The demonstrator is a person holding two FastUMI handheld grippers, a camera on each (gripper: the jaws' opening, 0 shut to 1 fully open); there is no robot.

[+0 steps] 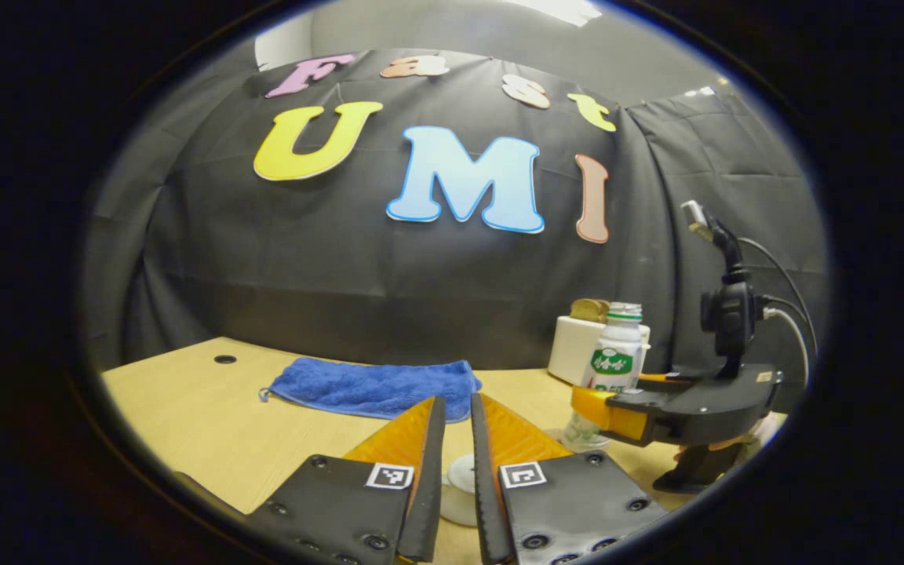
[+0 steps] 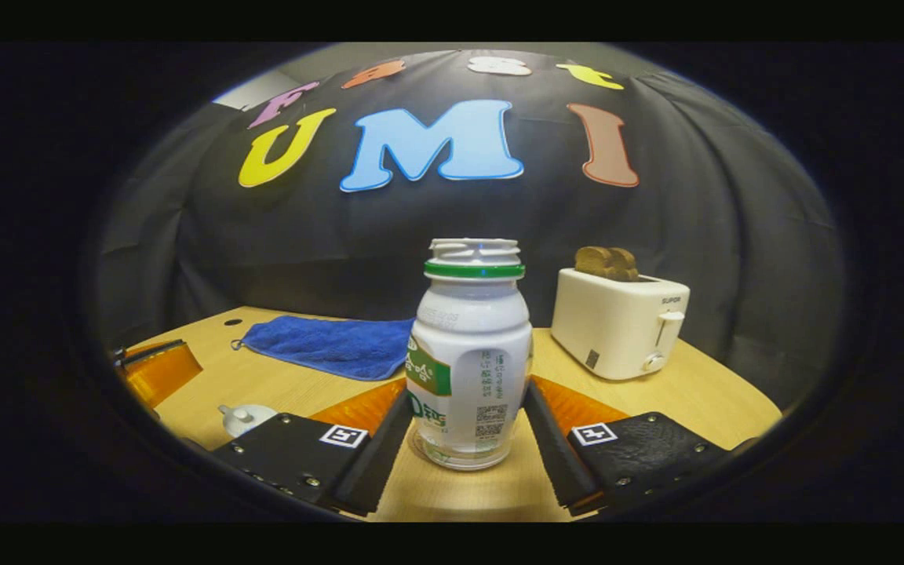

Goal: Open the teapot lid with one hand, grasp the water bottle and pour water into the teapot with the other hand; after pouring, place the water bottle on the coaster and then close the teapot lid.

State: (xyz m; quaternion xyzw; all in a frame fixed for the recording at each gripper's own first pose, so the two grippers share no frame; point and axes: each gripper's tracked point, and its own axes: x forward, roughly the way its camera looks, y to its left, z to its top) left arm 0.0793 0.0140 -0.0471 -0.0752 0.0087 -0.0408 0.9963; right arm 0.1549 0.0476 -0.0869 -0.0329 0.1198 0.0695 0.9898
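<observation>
The left gripper view looks low across the pale wooden table toward the black cloth wall. The right gripper view faces the same wall, close behind the white plastic bottle. Both share the folded blue towel and the white toaster.

Both fisheye views bow straight lines strongly toward the rim, where brightness falls off into vignette. Even overhead light, from a ceiling panel in the left gripper view, keeps the wooden table bright and shadows soft. The water bottle appears sharp, without glare.
</observation>
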